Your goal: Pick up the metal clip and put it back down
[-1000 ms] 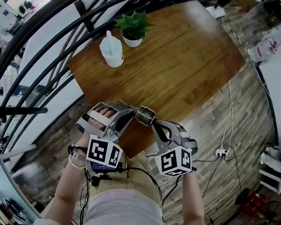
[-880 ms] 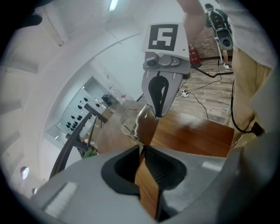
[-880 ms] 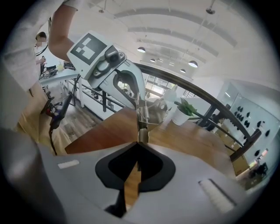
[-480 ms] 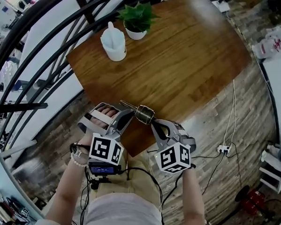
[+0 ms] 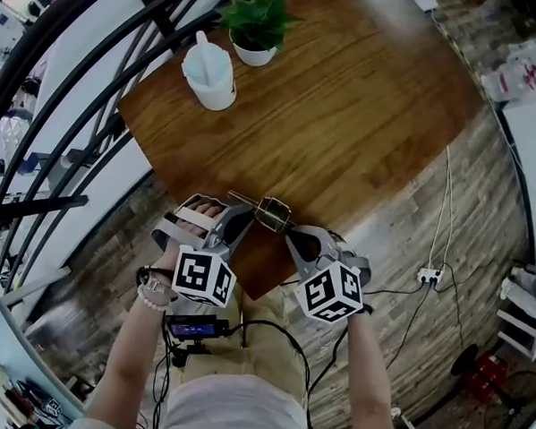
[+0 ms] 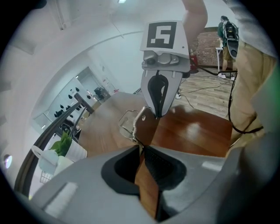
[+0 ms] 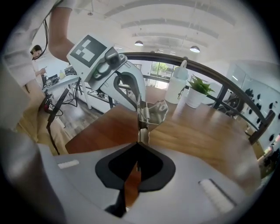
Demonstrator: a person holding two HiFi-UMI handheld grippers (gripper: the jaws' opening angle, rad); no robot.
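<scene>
Both grippers are pinching the metal clip (image 5: 272, 214) at once. The left gripper (image 5: 241, 209) has its jaws clamped on one end and the right gripper (image 5: 289, 235) is shut on the other. The clip's held up in the air over the near edge of the wooden table (image 5: 345, 106). Further back on the left are a white jug (image 5: 211, 72) and, just behind it, a little potted plant (image 5: 255, 25).

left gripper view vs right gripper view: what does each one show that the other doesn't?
Only the left gripper view: the right gripper seen head-on, shut on the metal clip, with a cable trailing behind it. Only the right gripper view: the left gripper head-on, also shut on the clip, plus ceiling lamps. Both: the clip, the wooden table and the potted plant.
</scene>
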